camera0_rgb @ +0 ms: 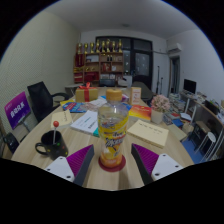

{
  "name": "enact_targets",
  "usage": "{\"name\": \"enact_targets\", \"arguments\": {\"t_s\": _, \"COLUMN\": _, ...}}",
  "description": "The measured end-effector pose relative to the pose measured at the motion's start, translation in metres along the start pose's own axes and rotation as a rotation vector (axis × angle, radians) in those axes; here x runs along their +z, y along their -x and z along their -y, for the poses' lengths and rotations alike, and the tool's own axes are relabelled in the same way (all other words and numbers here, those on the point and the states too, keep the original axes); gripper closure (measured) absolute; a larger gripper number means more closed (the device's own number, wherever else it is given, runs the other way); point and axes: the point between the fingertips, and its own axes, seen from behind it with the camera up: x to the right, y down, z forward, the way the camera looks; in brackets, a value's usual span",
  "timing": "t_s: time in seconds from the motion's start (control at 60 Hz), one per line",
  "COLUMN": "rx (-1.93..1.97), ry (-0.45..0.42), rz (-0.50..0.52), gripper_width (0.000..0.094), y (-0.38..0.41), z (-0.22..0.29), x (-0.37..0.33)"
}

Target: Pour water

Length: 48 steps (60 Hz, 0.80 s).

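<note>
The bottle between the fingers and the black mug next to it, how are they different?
The bottle is tall, see-through and colourfully labelled; the mug is short, black and solid. The bottle stands between the gripper fingers; the mug sits apart, off to the side, with something red-tipped sticking out. Both stand upright on the wooden table.

Long light-wood table [150, 152] runs from near edge to far end of room. Clear plastic cup with printed colourful wrap [112, 137] at near middle (whether it rests on wood cannot tell). Black mug-like object with red-tipped stick [50, 146] near left. White paper sheets [86, 122] left of centre. Tan cardboard piece [148, 132] right. Red can [87, 93] and yellow box [115, 96] far, among small clutter.
</note>
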Motion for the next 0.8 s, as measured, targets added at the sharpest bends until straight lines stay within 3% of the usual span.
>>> {"name": "enact_targets", "arguments": {"t_s": 0.217, "rx": 0.096, "ry": 0.059, "rz": -0.060, "gripper_width": 0.0103, "y": 0.037, "z": 0.018, "x": -0.136}}
{"name": "enact_targets", "arguments": {"t_s": 0.45, "rx": 0.119, "ry": 0.047, "rz": -0.101, "gripper_width": 0.0119, "y": 0.088, "z": 0.025, "x": -0.257}}
{"name": "enact_targets", "arguments": {"t_s": 0.8, "rx": 0.119, "ry": 0.009, "rz": -0.041, "gripper_width": 0.0125, "y": 0.083, "z": 0.029, "x": -0.342}}
